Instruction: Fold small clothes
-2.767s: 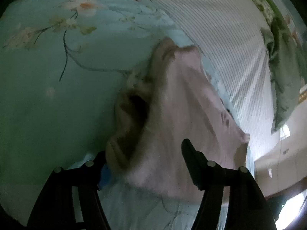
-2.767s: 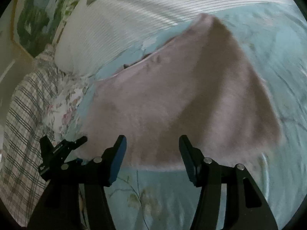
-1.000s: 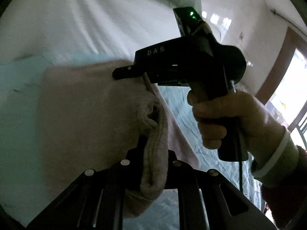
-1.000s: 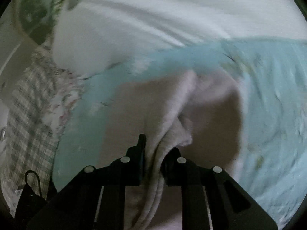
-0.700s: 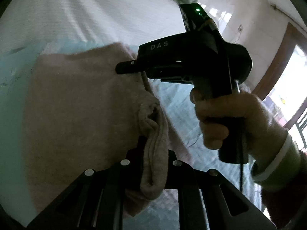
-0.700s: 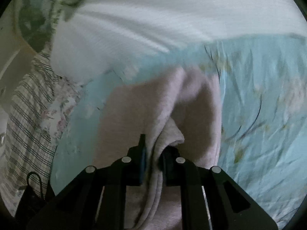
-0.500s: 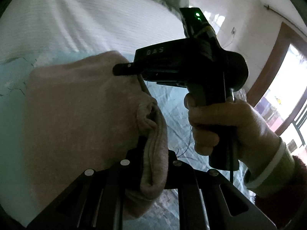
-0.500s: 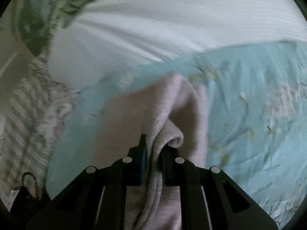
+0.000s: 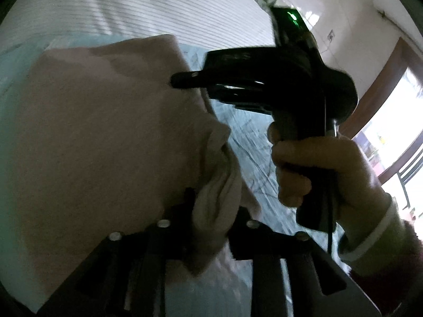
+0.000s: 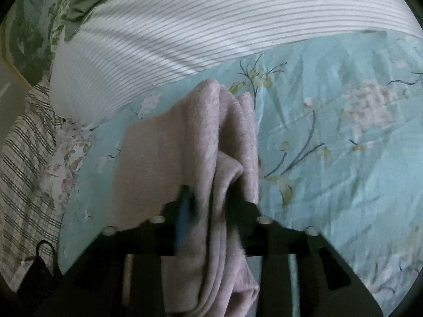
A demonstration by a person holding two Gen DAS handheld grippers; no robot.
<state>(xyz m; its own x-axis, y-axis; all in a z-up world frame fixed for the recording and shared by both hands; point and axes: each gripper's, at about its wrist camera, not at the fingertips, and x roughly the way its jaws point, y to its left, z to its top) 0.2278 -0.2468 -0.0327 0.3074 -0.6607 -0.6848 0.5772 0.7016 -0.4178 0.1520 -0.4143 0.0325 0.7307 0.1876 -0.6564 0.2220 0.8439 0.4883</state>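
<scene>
floral sheet (image 10: pixel 330 145), striped pillow (image 10: pixel 185 26), doorway (image 9: pixel 396 121)

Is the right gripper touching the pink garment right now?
Touching. The right wrist view shows the right gripper shut on a bunched fold of the pink garment, with cloth pinched between its fingers.

Both wrist views close over garment (image 9: pixel 105 137)

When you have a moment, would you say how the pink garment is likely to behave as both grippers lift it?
The pink garment probably stays floppy: it bunches and hangs in folds between the right gripper's fingers. It looks light, since a pinch by the left gripper carries its edge. The fuzzy knit seems unlikely to slip.
</scene>
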